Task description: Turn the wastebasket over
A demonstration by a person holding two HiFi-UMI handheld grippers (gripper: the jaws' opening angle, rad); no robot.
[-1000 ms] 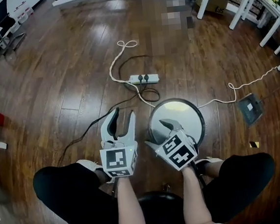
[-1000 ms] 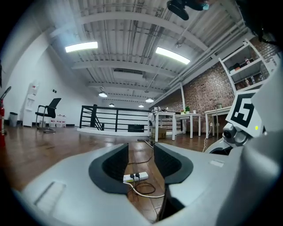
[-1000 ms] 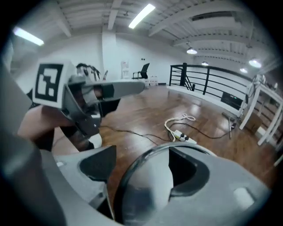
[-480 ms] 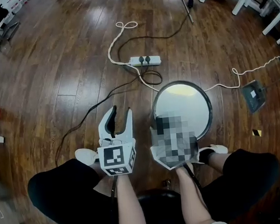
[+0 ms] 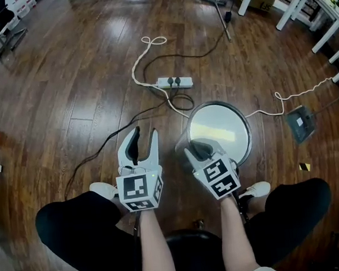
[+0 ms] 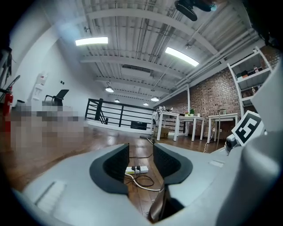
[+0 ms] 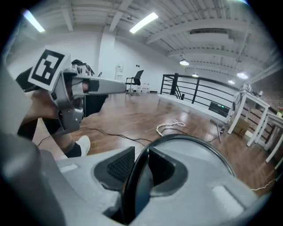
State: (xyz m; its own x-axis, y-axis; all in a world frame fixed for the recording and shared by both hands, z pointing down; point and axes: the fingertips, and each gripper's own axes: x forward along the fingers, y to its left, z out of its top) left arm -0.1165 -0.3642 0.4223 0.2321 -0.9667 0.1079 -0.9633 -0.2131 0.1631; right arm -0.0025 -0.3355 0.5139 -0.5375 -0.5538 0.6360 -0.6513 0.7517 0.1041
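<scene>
Right gripper [image 5: 197,150] jaws closing, pinching wastebasket [image 5: 219,130] rim, left gripper [image 5: 145,133] jaws spread above floor [image 5: 81,81], square markers [image 5: 135,187] on both

No words, numbers or brand names can be read anywhere around you. The only printed marks are black-and-white square code patterns, blocks rather than letters. One sits on the left marker cube [image 5: 140,191] and one on the right marker cube [image 5: 219,178]. The left gripper view catches the right cube's pattern at its edge, and the right gripper view shows the left cube's. The power strip [image 5: 173,82] carries no legible label.
</scene>
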